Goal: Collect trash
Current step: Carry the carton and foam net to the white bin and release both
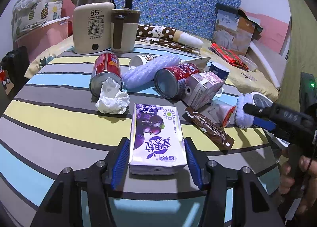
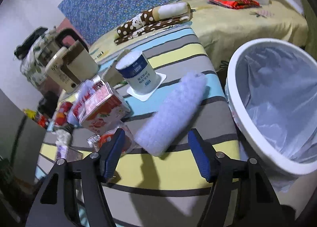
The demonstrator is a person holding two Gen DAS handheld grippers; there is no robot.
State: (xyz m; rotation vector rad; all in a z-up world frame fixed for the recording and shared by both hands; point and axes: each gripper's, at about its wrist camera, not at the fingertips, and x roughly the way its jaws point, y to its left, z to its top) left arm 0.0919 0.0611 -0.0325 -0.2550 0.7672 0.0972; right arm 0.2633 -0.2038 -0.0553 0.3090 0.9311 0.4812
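Left wrist view: the purple blueberry milk carton point(image 1: 157, 137) on the striped cloth is straddled by the left gripper point(image 1: 157, 164), jaws wide and apparently not yet pressing, so closing is called for next.

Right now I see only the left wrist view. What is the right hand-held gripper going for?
Observer: A pale bluish roll of bubble wrap lies between the fingers of the right hand-held gripper. The pads are clear of it.
Operator: Where's the bin?
Observer: A round white plastic bin stands to that gripper's right, beside the striped tablecloth.
Operator: Anything in it?
Observer: Only a clear liner bag shows.
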